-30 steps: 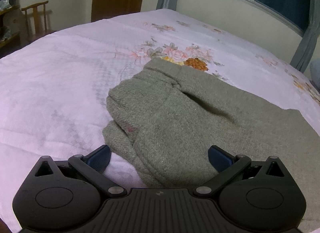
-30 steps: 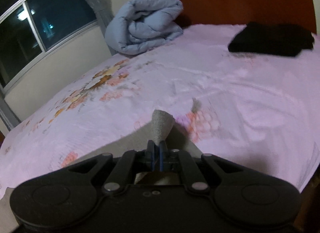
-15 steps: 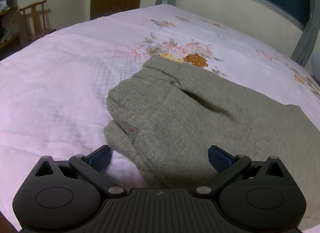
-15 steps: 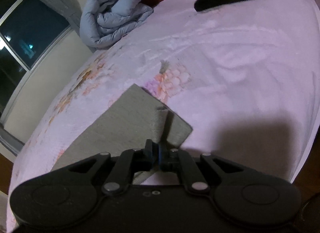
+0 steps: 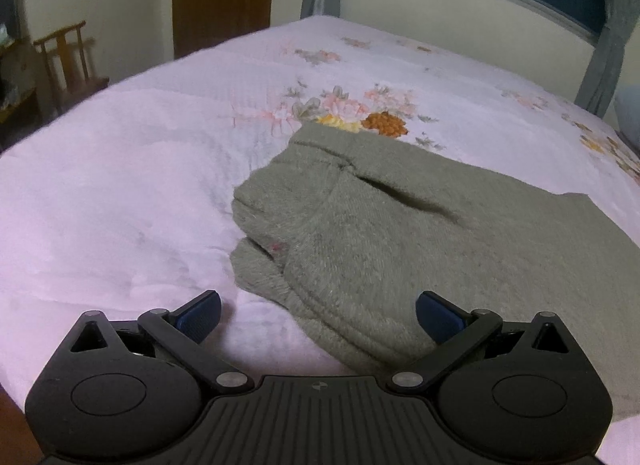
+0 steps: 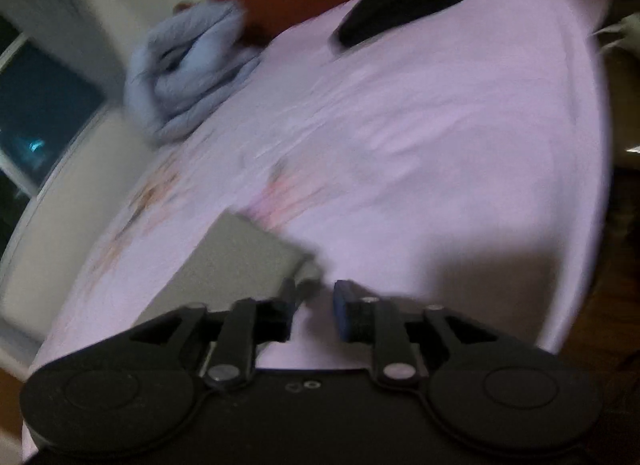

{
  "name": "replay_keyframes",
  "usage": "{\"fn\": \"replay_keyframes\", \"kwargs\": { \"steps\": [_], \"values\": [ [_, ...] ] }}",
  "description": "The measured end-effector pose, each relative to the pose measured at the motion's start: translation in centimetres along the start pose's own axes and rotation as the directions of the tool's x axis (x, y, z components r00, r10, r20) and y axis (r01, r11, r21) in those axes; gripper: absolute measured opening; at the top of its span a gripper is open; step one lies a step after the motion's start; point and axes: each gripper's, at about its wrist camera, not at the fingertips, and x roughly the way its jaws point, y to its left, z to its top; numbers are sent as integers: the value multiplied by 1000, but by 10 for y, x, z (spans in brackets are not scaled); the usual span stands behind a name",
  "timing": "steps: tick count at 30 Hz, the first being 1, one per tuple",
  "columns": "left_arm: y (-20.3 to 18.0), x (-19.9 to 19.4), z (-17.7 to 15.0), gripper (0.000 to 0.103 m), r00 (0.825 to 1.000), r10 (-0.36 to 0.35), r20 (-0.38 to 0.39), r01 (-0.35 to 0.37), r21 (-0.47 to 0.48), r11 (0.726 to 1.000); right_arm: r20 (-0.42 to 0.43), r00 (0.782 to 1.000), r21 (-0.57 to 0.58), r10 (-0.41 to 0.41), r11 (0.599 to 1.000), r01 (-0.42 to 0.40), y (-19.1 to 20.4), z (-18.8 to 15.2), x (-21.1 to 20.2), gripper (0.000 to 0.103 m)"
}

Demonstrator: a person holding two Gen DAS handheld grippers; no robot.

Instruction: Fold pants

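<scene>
While the grey pants (image 5: 420, 233) lie flat on the pink floral bedspread (image 5: 120, 193), the left gripper (image 5: 318, 315) hovers at their near edge, fingers spread wide and holding nothing. In the blurred right view, the right gripper (image 6: 314, 305) is parted too, the pants corner (image 6: 240, 253) at eleven o'clock. A rolled blue quilt (image 6: 188, 69) sits beyond.

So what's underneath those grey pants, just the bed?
Yes: the grey pants lie flat on the pink floral bedsheet, whose orange flower print peeks out at their far edge. Whatever print lies directly beneath is covered. Both grippers are open, holding nothing.
</scene>
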Motion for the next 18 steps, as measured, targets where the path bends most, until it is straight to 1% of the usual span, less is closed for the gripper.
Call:
{"fn": "replay_keyframes", "kwargs": {
  "steps": [1,2,3,5,7,9,10,12,14,16,17,18],
  "values": [
    [1,-3,0,103,1000,-8,4,8,-7,1000,-23,1000,12,21,1000,-21,-2,1,-1,17],
    [3,-5,-1,103,1000,-18,11,18,-25,1000,-49,998,17,44,999,-43,-3,1,-1,20],
    [4,-7,-2,103,999,-27,19,28,-52,998,-58,996,29,63,998,-62,-4,1,-1,21],
    [5,-9,-4,103,999,-44,21,46,-98,994,-48,995,47,86,995,-84,-3,0,-1,23],
    [3,-9,-7,103,998,-58,18,59,-140,988,-67,992,97,105,990,-98,-4,0,8,27],
    [2,-8,-7,103,998,-62,14,64,-163,984,-105,988,161,114,982,-96,-6,-2,23,39],
    [1,-7,-7,103,998,-61,13,62,-170,983,-102,988,178,118,979,-99,-6,-3,27,40],
    [1,-3,-6,103,998,-61,3,61,-183,981,-93,987,194,133,975,-113,-3,-2,30,46],
    [1,3,-6,103,998,-66,-14,62,-200,978,-99,986,193,135,974,-114,1,0,35,46],
    [4,9,-6,103,996,-88,-33,78,-226,971,-117,984,175,137,978,-116,6,2,40,46],
    [4,11,-6,103,995,-93,-36,82,-236,968,-131,983,156,130,982,-109,8,3,44,44],
    [4,13,-6,103,995,-96,-39,83,-243,966,-142,982,145,123,984,-102,9,4,46,38]
  ]
}}
